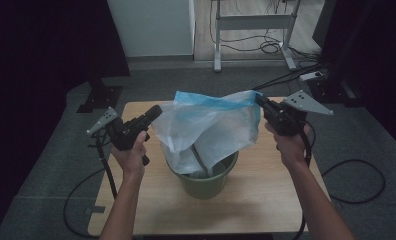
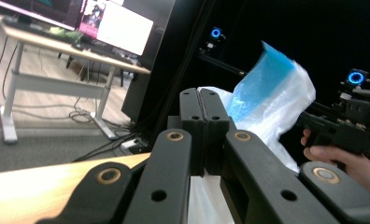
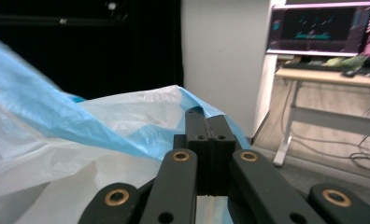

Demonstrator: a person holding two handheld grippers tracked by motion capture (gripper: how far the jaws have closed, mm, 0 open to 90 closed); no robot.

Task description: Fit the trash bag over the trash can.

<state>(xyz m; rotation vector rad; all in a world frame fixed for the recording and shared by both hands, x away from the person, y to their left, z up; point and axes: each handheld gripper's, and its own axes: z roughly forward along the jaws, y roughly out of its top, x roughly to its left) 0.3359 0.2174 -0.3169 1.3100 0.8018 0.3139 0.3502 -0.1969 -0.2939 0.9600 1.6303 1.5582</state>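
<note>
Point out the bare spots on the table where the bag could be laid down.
Free: the table strip in front of the green bin, and its left part below the left tongs. Crowded: the middle, where the bin stands and the plastic bag hangs stretched between the left and right tongs.

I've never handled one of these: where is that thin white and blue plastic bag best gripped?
By its blue-edged rim, pinched at opposite sides from outside, as the left gripper and right gripper do. The thin white and blue plastic bag is limp, so its stretched mouth opens over the green bin.
</note>
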